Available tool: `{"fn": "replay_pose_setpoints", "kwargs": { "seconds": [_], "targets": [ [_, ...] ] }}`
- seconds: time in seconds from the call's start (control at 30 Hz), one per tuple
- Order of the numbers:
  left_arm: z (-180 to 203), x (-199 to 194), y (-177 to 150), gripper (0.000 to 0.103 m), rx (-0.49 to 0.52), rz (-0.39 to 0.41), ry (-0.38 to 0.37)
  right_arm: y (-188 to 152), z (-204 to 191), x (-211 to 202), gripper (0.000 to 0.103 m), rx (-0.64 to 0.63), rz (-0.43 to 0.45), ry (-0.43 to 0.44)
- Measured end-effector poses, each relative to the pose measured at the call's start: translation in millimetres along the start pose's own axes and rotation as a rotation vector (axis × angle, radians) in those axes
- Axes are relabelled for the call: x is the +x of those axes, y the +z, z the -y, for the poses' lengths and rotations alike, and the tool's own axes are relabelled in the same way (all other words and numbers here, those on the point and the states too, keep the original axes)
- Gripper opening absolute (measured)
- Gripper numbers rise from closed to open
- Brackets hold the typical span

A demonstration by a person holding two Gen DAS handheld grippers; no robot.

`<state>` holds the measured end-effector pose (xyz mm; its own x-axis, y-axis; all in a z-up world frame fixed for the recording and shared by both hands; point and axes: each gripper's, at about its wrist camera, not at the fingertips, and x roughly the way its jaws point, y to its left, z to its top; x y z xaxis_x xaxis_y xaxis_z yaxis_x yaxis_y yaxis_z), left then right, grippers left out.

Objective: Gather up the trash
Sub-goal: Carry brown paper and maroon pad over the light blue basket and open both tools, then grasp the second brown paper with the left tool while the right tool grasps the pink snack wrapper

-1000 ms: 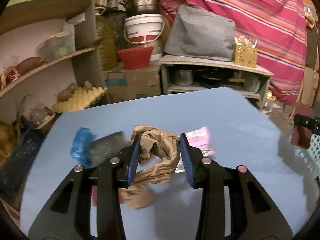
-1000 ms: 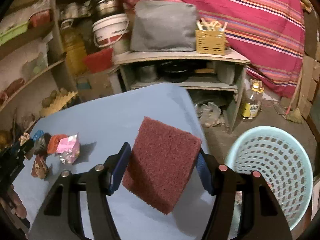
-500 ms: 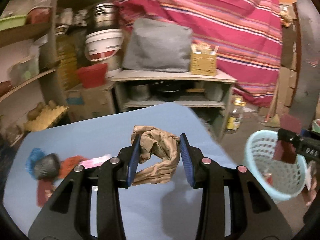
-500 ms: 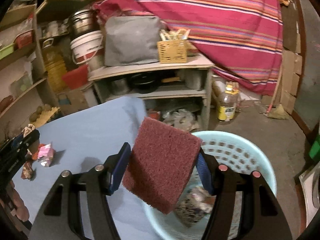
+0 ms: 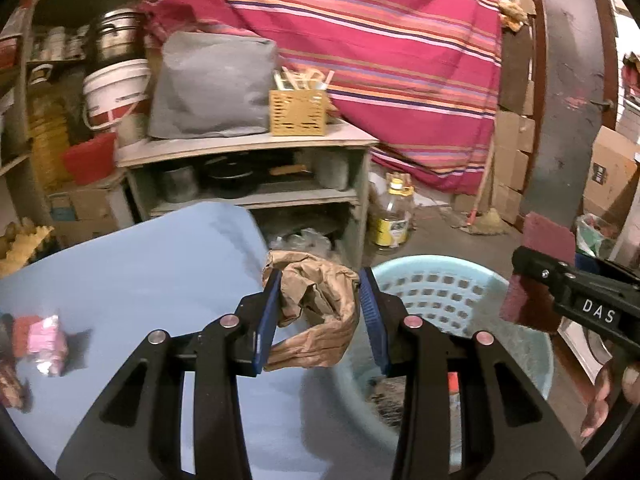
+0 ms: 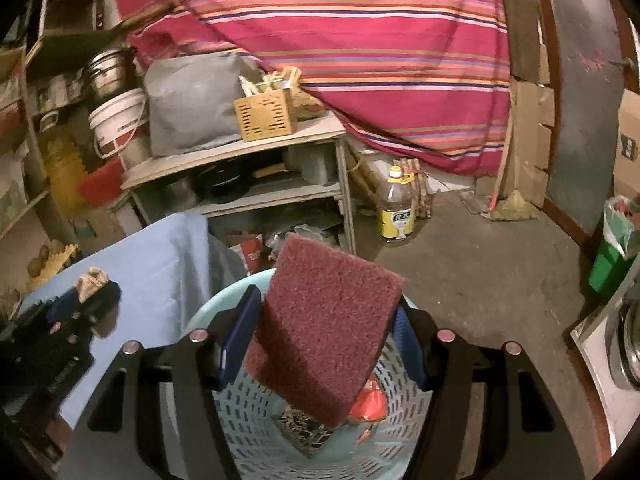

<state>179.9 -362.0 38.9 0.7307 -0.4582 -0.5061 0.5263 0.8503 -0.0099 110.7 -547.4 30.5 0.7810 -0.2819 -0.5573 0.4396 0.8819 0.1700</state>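
Note:
My left gripper is shut on a crumpled brown paper bag, held at the right edge of the blue table, beside the pale blue basket. My right gripper is shut on a maroon scouring pad, hanging over the same basket, which holds some trash. In the left wrist view the right gripper with the pad shows at the right, over the basket's far side. A pink wrapper lies on the table at the left.
A wooden shelf unit with pots stands behind the table, a grey bag and a yellow crate on top. An oil bottle stands on the floor. A striped cloth hangs behind. Cardboard boxes line the right wall.
Both grippers swept rightward from over the table to the basket, still holding the paper bag and the scouring pad. The trash left on the table slid to the far left.

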Motion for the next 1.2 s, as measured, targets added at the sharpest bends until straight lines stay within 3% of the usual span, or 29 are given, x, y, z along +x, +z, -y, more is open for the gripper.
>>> {"fn": "replay_pose_setpoints", "kwargs": {
  "seconds": [0.27,0.3,0.33,0.37,0.5,0.63,0.87,0.9,0.97,1.2],
  "targets": [
    [34,22,3,0.04,0.011,-0.035,-0.048,-2,24,4,0.063,0.049,-0.006,-0.014],
    [37,23,4,0.046,0.014,-0.037,-0.042,-2,24,6,0.063,0.047,-0.01,-0.015],
    [39,23,4,0.066,0.014,-0.036,-0.032,-3,23,6,0.063,0.044,-0.014,-0.016],
    [38,22,5,0.077,0.012,-0.028,-0.023,-3,22,7,0.063,0.037,-0.02,-0.015],
    [35,18,6,0.079,0.02,-0.019,-0.014,-6,17,10,0.063,0.013,-0.03,-0.017],
    [24,13,7,0.087,-0.004,-0.011,0.007,-8,10,12,0.063,-0.005,-0.037,-0.02],
    [-3,3,12,0.091,-0.031,0.006,0.056,-7,-9,19,0.064,-0.051,-0.045,-0.046],
    [-6,2,12,0.091,-0.038,0.007,0.061,-7,-12,19,0.067,-0.055,-0.039,-0.056],
    [-17,-1,13,0.091,-0.05,0.011,0.074,-8,-17,18,0.087,-0.061,-0.027,-0.083],
    [-56,-16,8,0.096,-0.072,0.021,0.139,-5,-38,20,0.094,-0.087,-0.03,-0.12]
  ]
}}
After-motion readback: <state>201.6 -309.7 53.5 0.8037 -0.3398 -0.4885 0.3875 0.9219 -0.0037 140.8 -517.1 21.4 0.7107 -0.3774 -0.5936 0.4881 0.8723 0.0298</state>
